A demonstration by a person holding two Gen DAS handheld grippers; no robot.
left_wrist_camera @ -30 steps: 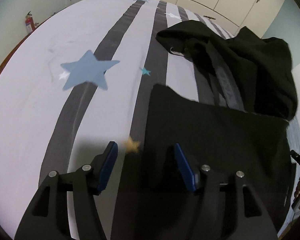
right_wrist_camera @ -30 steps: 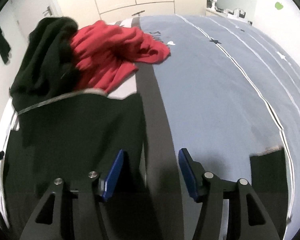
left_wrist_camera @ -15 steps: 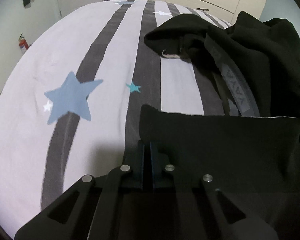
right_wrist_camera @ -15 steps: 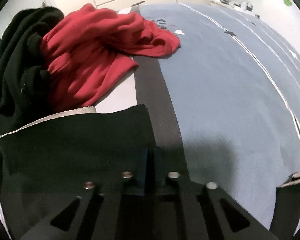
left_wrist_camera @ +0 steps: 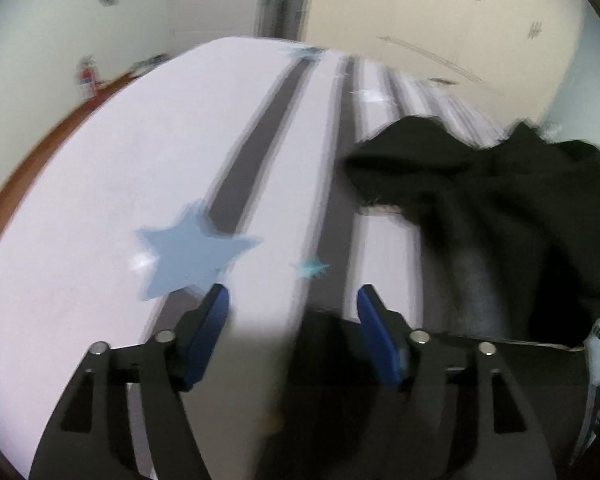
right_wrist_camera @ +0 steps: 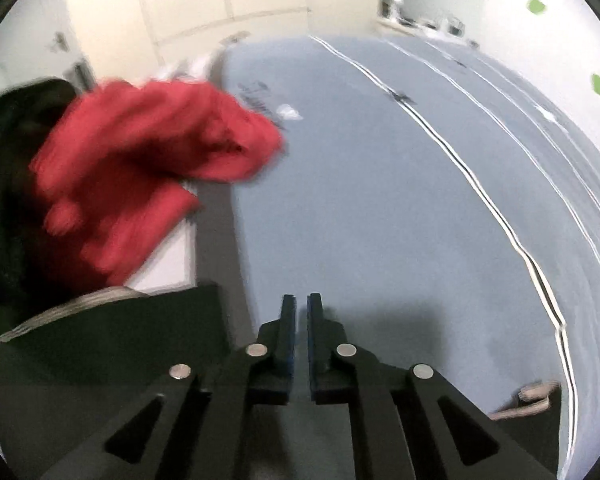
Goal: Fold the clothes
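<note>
The bed (left_wrist_camera: 100, 208) with its striped cover carries all the clothes, and the big change is on the flat black garment (right_wrist_camera: 112, 344): half a sec ago both hand-held grippers were clenched on its far edge, now both are off it. The garment lies folded flat at the near side of the bed, its edge just below the crumpled black pile (left_wrist_camera: 500, 208) and the red garment (right_wrist_camera: 140, 176). The left hand-held gripper (left_wrist_camera: 294, 300) has just been opening and stands released, w/ nothing between the pads, only the bed cover and the garment edge under it. The right hand-held gripper (right_wrist_camera: 301, 308) has also just been opening, but only a narrow gap shows, nothing in it. I judge this fold is laid down; the next garment probably waits in the pile.
</note>
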